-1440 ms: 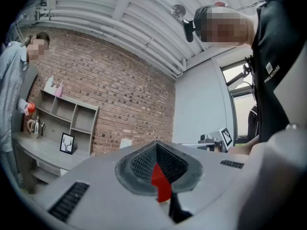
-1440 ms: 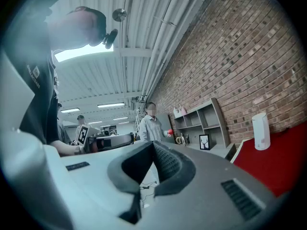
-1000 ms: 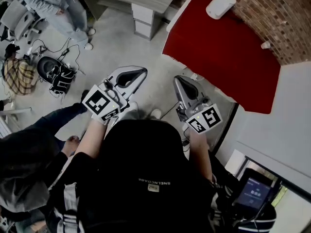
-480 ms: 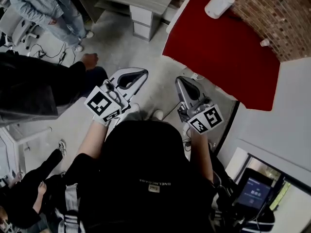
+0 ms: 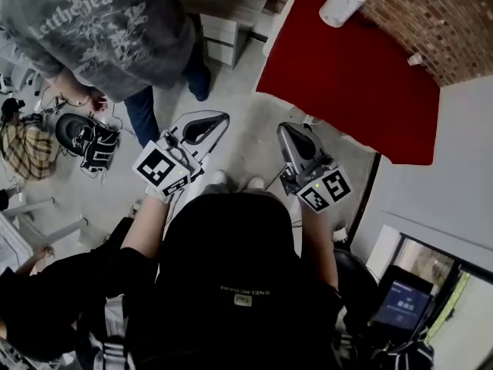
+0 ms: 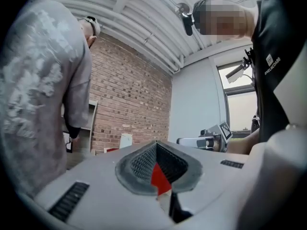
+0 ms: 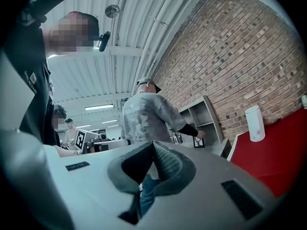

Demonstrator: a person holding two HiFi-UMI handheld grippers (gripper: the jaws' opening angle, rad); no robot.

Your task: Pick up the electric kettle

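Brick wall backs a red table [image 5: 347, 75]; the white electric kettle [image 5: 341, 4] stands upright at the table's far corner. The left gripper [image 5: 208, 122] and right gripper [image 5: 291, 133] hang short of the table's near edge, well apart from the kettle, jaws pressed together on nothing. Probably best to reach the table first, spreading the jaws before they get to the kettle.

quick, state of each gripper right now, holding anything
left gripper: closed, holding nothing
right gripper: closed, holding nothing
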